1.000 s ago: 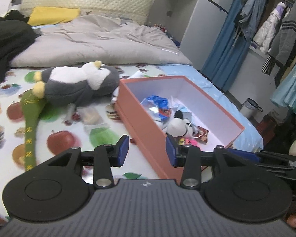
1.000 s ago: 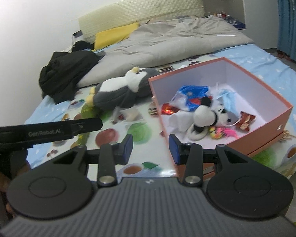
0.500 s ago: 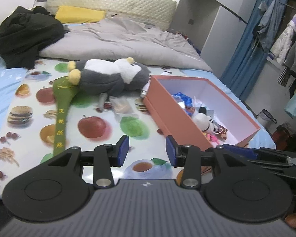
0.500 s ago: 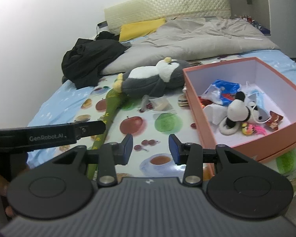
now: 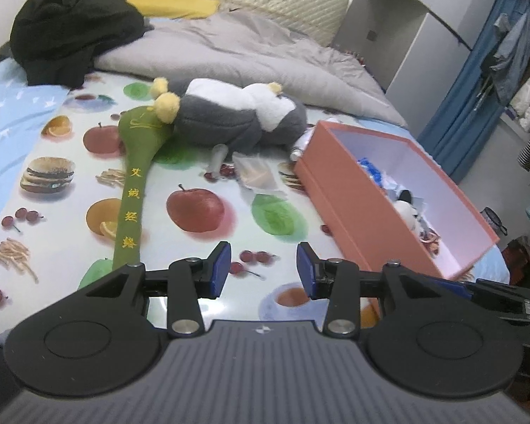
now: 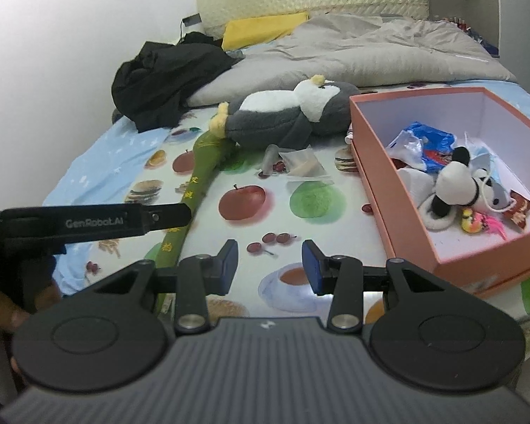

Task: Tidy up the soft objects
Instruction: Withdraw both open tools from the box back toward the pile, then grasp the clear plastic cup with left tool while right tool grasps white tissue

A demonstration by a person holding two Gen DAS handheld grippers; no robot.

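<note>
hiding most box (image 5: 357,208) contents, its near wall blocks left view.

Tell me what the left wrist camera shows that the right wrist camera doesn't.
Only the left wrist view shows the hanging clothes and blue curtain. Only the right wrist view shows the box's contents clearly: the small black-and-white plush and a pink toy. Both show the penguin plush, green padded stick, orange box, black clothing and open, empty jaws.
</note>
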